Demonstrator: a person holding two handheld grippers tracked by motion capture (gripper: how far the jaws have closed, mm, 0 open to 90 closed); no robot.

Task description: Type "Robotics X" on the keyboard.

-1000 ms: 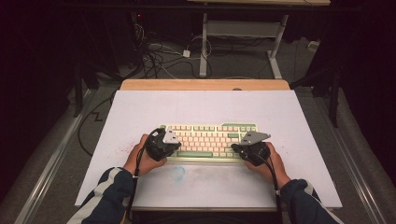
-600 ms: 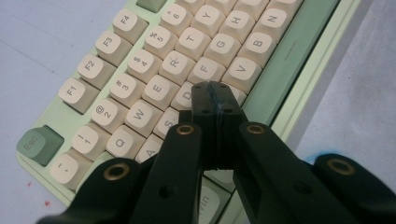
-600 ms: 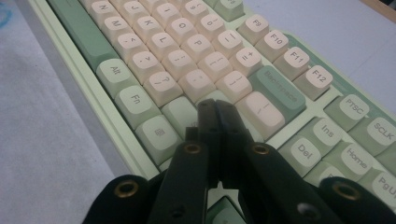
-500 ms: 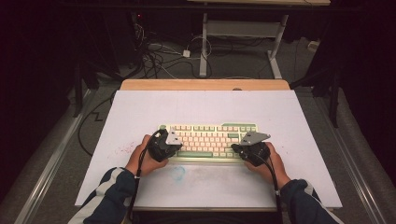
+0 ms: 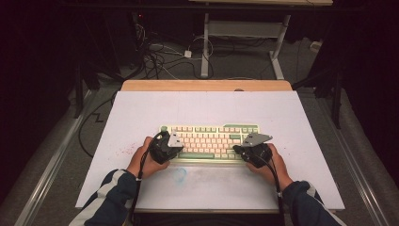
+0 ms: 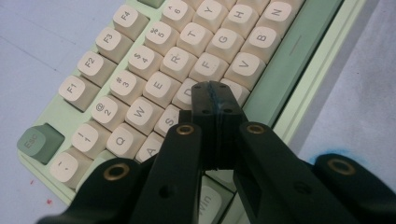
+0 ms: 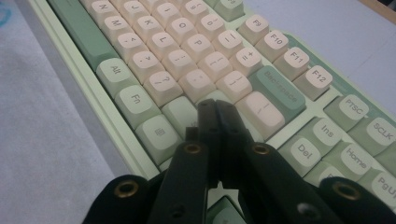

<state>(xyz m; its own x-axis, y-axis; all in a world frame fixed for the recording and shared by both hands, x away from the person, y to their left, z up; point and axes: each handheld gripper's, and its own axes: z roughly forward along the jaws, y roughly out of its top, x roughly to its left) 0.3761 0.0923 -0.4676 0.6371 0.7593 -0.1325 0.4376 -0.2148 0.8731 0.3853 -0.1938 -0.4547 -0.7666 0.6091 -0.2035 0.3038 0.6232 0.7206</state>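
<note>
1. A pale green keyboard (image 5: pixel 209 141) with cream and green keycaps lies on the white sheet (image 5: pixel 207 108) covering the surface, near its middle and a little toward the person's side; its long edge runs parallel to the wooden strip (image 5: pixel 207 85) along the far edge.
2. The left hand-held gripper (image 5: pixel 173 141) sits over the keyboard's left end, held by the person's left hand (image 5: pixel 143 160), which rests just in front of the keyboard's near left corner.
3. In the left gripper view the left hand-held gripper's (image 6: pixel 215 91) jaws are clenched together with nothing between them, their tips over the keys around D and C, beside the green space bar (image 6: pixel 289 56).
4. The right hand-held gripper (image 5: pixel 245 143) sits over the keyboard's right end, with the right hand (image 5: pixel 275 165) just off the near right corner.
5. In the right gripper view the right hand-held gripper's (image 7: pixel 215 109) jaws are likewise pressed shut and empty, tips over the keys below the Backspace key (image 7: pixel 278 91); whether they touch a key I cannot tell.
6. A faint blue smudge (image 5: pixel 180 175) marks the sheet in front of the keyboard, and small red specks (image 5: pixel 123 151) lie to the keyboard's left.
7. Beyond the keyboard, past the surface's far edge, cables (image 5: pixel 162 59) tangle on the floor.
</note>
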